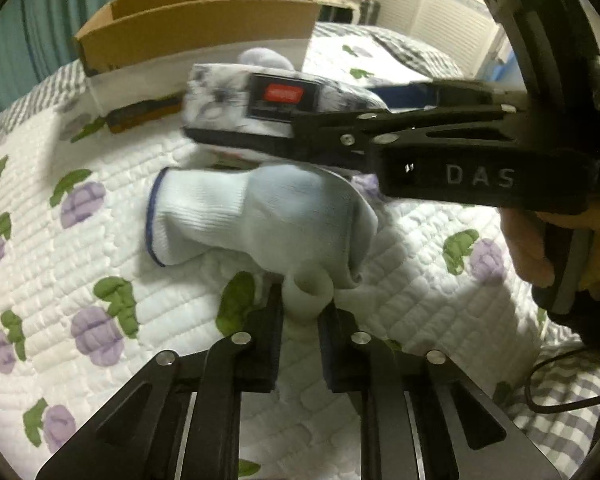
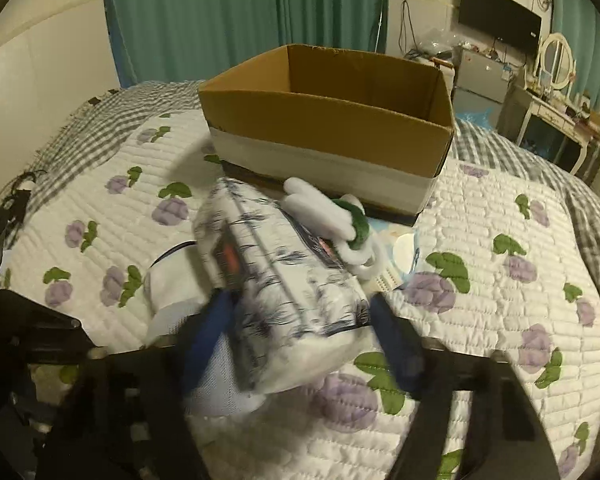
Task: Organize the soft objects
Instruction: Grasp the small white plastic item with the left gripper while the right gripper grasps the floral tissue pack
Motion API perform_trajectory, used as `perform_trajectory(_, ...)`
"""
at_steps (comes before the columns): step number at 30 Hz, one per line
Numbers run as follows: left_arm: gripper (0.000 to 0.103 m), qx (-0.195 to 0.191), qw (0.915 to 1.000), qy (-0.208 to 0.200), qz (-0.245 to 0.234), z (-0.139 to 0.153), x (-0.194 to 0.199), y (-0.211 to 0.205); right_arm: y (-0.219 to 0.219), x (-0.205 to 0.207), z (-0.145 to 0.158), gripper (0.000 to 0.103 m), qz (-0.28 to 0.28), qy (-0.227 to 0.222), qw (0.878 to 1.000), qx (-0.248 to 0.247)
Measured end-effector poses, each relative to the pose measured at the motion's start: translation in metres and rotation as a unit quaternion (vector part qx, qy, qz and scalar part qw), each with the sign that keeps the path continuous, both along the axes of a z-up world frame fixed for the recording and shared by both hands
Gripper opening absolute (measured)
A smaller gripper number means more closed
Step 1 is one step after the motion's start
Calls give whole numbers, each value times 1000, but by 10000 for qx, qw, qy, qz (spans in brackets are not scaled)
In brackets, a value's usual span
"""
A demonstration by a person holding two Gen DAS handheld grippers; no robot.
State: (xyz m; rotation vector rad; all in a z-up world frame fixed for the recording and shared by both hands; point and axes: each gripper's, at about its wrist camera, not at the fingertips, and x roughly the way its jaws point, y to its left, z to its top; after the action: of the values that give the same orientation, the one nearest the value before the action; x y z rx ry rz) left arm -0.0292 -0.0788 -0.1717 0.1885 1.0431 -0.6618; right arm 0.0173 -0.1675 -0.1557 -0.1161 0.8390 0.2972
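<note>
Glove (image 1: 260, 216) | quilted floral bedspread (image 1: 80, 272) | cardboard box (image 2: 328, 120) | green curtains (image 2: 240, 12)

A bed spread with a white quilt (image 2: 480, 216) stitched with purple flowers and green leaves, a grey checked blanket (image 2: 88, 128) beneath it at the edges; teal curtains (image 2: 204, 12) hang behind; a dark wall-mounted screen (image 2: 498, 12) sits at upper right, above a cluttered white dressing table (image 2: 556, 108) with an oval mirror (image 2: 558, 62); a black cable (image 1: 548, 384) trails across the checked fabric.
</note>
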Motion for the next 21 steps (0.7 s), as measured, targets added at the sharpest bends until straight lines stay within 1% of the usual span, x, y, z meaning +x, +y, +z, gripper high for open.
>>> perform_trajectory(2,15,-57,10000,-20,52,4,0,5,1,-2,1,43,1,9,10000,-4)
perform_trajectory(5,15,-68,9999,-73,110,9,-2,10,4,-6,2,39,14,-28,10000,-47)
perform_trajectory(8,14,1,9995,-204,223,15,-1,19,2,-13,5,36,0,-65,10000,-22)
perform_trajectory(12,14,18,9987,-246,455,21,0,35,-3,-22,12,35,-39,-108,9999,70)
perform_trajectory(15,14,-28,9974,-316,649,27,2,48,-7,-29,18,35,-87,-163,9997,141)
perform_trajectory(21,14,-85,9933,-588,990,41,-5,57,-11,-46,37,35,-206,-401,9989,160)
